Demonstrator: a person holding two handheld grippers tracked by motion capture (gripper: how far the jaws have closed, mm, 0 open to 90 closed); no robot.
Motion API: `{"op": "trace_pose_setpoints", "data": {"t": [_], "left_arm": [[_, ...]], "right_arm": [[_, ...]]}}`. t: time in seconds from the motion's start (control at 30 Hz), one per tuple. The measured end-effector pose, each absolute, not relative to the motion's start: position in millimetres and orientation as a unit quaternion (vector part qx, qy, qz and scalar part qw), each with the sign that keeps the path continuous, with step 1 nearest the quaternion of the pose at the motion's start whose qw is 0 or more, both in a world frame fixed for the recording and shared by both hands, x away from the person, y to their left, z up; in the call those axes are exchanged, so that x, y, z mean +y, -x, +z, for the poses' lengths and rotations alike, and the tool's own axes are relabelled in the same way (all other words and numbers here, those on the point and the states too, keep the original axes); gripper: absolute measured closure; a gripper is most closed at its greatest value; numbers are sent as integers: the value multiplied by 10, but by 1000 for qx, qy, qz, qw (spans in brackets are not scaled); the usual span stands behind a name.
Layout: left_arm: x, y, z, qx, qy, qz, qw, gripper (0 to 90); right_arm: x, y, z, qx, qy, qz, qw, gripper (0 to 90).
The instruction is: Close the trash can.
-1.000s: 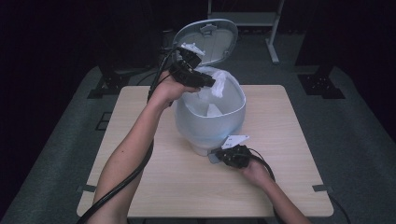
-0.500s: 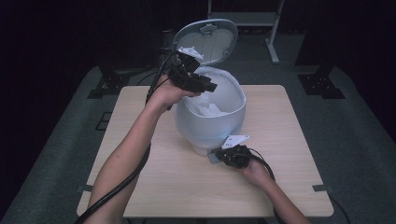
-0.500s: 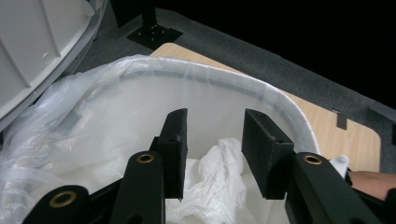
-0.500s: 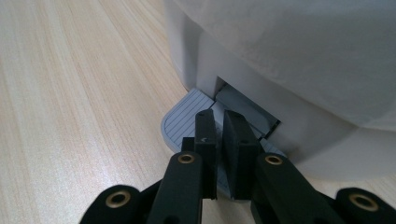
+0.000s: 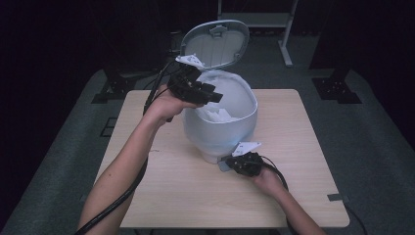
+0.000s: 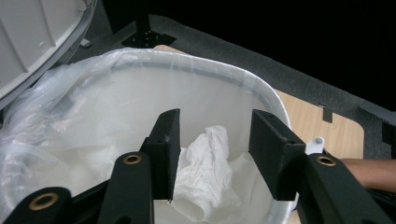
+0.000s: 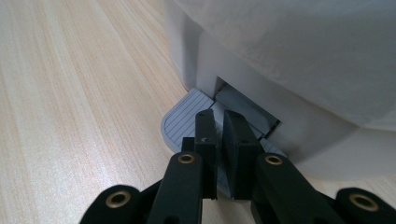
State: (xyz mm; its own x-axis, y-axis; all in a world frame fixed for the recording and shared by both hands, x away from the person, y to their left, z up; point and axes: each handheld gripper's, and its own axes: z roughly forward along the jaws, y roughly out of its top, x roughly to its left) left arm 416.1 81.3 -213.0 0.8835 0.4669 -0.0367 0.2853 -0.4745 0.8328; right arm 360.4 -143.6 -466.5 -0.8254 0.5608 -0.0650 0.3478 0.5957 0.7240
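A white pedal bin (image 5: 220, 134) stands mid-table with its grey lid (image 5: 215, 41) tipped up. A thin plastic liner (image 6: 51, 98) is folded over its rim. Crumpled white paper (image 6: 205, 163) lies inside the bin, also visible from above (image 5: 215, 115). My left gripper (image 5: 211, 94) hovers over the bin's left rim. Its jaws have just been opening and are open with nothing between them (image 6: 215, 128); the paper lies below them. My right gripper (image 7: 219, 116) is shut, its tips resting on the grey ribbed foot pedal (image 7: 184, 122) at the bin's base (image 5: 234, 164).
The bin sits on a light wooden table (image 5: 298, 147) on dark carpet. Black stand feet (image 5: 337, 90) lie on the floor behind the table. Both gripper cables trail back over the table's near edge.
The left gripper, which held white paper over the bin, has opened and drawn back to the left. The paper now lies in the bin. The right gripper has stayed on the pedal.
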Motion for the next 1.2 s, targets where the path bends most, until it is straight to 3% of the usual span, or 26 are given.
{"op": "trace_pose_setpoints", "data": {"t": [1.2], "left_arm": [[1325, -3703, -2193, 221, -838, 107, 488, 282]], "right_arm": [[-1417, -3606, -4646, 885, -258, 358, 147, 840]]}}
